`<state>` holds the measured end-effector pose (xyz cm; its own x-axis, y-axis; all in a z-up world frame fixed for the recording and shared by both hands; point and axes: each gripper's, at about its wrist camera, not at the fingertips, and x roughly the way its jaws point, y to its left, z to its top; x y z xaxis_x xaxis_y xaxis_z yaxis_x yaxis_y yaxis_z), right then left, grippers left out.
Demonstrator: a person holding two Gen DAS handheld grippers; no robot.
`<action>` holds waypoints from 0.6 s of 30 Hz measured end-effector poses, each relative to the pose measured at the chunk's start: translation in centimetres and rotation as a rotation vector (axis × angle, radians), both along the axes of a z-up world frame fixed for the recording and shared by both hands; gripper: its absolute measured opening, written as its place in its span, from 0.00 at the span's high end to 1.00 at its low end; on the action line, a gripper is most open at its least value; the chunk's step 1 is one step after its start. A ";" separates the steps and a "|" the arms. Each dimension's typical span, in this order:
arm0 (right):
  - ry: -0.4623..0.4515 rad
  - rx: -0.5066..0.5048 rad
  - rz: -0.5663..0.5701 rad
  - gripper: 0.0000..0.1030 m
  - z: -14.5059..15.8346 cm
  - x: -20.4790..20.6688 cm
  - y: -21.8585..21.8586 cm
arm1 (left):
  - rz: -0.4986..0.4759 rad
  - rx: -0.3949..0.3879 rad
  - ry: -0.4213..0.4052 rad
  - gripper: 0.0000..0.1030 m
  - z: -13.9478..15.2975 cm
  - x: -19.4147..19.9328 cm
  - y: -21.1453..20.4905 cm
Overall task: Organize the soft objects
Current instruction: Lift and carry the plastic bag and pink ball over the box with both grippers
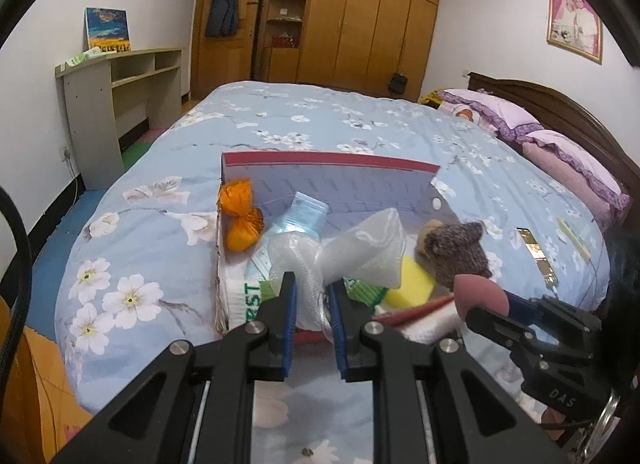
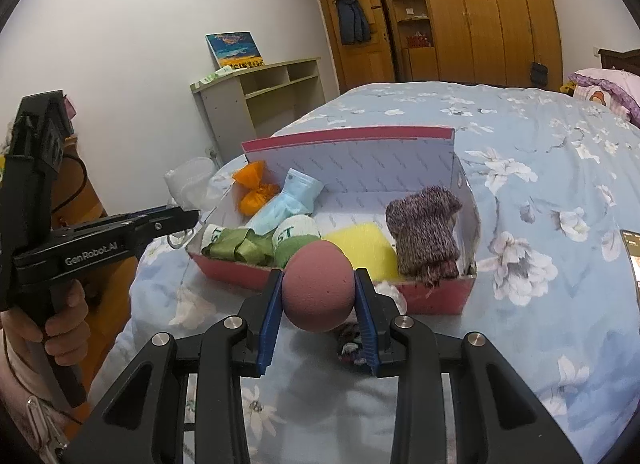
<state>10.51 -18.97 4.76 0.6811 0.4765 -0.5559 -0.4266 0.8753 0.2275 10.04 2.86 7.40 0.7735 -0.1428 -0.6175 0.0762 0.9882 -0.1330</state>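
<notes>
Left gripper [image 1: 313,290] pinches a white mesh bag [image 1: 360,248] (crumpled); right gripper [image 2: 317,291] clamps a pink sponge [image 2: 318,286].

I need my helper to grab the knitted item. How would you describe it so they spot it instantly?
On the floral bed stands an open red box. At its right end, beside the yellow sponge, sits the knitted piece: the only fuzzy, purple-brown thing there.

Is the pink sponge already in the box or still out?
Out. The right gripper holds the pink sponge between its pads, in front of the box.
</notes>
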 end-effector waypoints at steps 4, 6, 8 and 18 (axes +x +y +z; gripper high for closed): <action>-0.008 -0.006 0.002 0.66 0.2 0.9 0.5 | 0.009 0.009 0.003 0.84 -0.3 1.4 0.2; -0.010 -0.006 -0.005 0.66 0.4 1.6 0.7 | 0.013 0.017 0.002 0.84 -0.5 2.1 0.3; -0.009 -0.006 -0.010 0.66 0.6 2.3 0.9 | 0.018 0.025 0.005 0.84 -0.8 2.8 0.4; -0.002 -0.007 -0.011 0.66 0.5 5.5 2.7 | 0.052 0.022 0.033 0.84 -2.4 5.3 1.1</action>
